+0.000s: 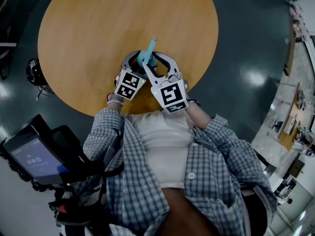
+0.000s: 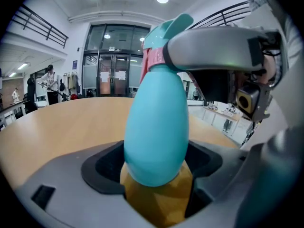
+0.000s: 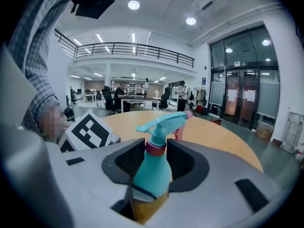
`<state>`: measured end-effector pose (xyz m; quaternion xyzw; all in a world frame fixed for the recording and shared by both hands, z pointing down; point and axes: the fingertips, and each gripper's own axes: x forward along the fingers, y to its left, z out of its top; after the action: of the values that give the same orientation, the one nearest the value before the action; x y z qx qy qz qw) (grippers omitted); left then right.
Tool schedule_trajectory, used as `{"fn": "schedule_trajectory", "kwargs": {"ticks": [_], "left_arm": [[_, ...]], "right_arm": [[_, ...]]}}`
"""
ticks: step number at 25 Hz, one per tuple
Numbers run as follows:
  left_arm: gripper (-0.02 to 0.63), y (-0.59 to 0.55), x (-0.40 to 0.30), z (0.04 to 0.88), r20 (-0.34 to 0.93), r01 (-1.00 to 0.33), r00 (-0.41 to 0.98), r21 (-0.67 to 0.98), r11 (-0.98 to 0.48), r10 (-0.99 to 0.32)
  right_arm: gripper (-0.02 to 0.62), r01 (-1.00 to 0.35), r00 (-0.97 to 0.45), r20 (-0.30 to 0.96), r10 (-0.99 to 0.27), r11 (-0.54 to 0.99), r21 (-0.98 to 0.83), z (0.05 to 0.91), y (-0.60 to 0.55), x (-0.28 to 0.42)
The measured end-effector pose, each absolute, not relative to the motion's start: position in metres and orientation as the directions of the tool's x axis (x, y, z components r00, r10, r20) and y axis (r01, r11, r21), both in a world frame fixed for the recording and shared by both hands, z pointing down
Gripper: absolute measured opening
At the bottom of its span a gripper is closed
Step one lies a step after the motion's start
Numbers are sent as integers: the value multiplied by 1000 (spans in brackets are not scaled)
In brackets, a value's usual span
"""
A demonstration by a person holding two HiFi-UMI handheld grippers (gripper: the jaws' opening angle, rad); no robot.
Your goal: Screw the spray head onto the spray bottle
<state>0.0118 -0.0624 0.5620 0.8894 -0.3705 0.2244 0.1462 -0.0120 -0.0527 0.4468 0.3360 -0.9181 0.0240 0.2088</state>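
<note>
At the far left of the head view sat one dark device with a screen point(image 1: 32, 159), its print too small to read. One round wooden worktop point(image 1: 88, 43) filled the upper part of that view, and over its near edge the person in a checked shirt point(image 1: 133, 181) held two grippers side by side. The left gripper point(image 2: 154, 161) carried one marker cube point(image 1: 129, 85) showing black-and-white square patterns and no letters. Its fingers point(image 2: 102, 167) stood wide and were pressed against the fat lower body of the one teal spray bottle point(image 2: 156, 127), which leaned away over the worktop. Whether the bottle's base touched the wood could not be told. The bottle bore no label or brand that could be made out. One teal spray head point(image 3: 164, 122) sat on the bottle's neck, with one pink collar point(image 3: 155, 147) and a pink tip point(image 3: 189, 114). The right gripper point(image 3: 155, 150), with a second marker cube point(image 1: 172, 93) of the same kind, had its fingers point(image 3: 126, 163) closed narrowly on that collar. In the left gripper view one person point(image 2: 49, 82) stood far back near glass doors.
</note>
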Motion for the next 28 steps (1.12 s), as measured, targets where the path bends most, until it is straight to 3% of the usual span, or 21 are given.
{"fn": "schedule_trajectory", "kwargs": {"ticks": [7, 14, 20, 28], "left_arm": [[400, -60, 11, 561, 506, -722, 627, 94, -685, -592], [400, -56, 8, 566, 504, -720, 631, 99, -687, -590], [400, -54, 6, 569, 506, -718, 635, 108, -687, -584], [400, -52, 4, 572, 506, -720, 635, 115, -685, -583]], "right_arm": [[192, -472, -810, 385, -442, 881, 18, 432, -54, 2], [272, -103, -875, 474, -96, 995, 11, 423, -61, 12], [275, 253, -770, 614, 170, 966, 49, 433, -67, -2], [275, 575, -587, 705, 397, 818, 19, 445, -58, -19]]}}
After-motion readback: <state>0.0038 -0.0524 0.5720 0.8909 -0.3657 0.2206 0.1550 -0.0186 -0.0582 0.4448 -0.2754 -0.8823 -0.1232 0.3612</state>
